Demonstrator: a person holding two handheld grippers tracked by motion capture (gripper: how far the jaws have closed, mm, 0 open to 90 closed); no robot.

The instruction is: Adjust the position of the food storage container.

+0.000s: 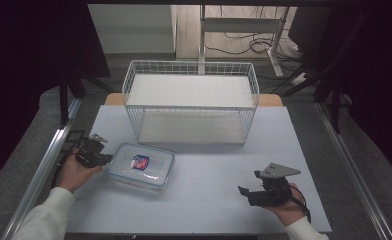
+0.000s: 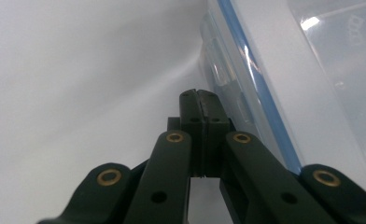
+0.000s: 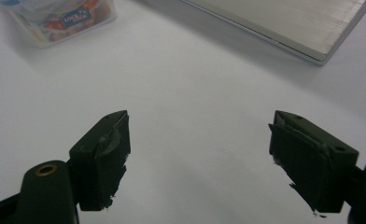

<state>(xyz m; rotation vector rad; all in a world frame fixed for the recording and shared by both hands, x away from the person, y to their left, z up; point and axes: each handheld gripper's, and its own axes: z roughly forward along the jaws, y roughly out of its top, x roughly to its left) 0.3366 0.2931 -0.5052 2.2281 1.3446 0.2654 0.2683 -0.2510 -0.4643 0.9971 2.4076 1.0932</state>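
- Left gripper (image 1: 103, 159): held at the left short end of the container, jaws pressed together with nothing between them, tips just beside the end latch flap in the left gripper view (image 2: 200, 100).
- Right gripper (image 1: 249, 192): held low over the bare table near its front right, jaws spread wide and empty, well apart from the container.
- Step in hand, as judged: the closed tips were being brought against the container's end, either to work the latch flap (image 2: 223, 70) or to nudge the box. It was judged best done with the tips kept low and square to the flap, pressure applied slowly so the light box was not skidded across the smooth top. Steadying from the far side by the right gripper was judged useful.
- Container (image 1: 141, 166): a shallow rectangular box of clear plastic with rounded corners, a blue seal line under the lid rim, lid seated. It lay flat on the white table (image 1: 209, 200), front left, in front of the wire basket and apart from it.
- Label or packet (image 1: 139, 162): red, blue and orange, seen through the lid; whether it was inside or stuck on could not be told.
- Wire basket (image 1: 191, 67): white, with a pale shelf, at the table's rear centre.
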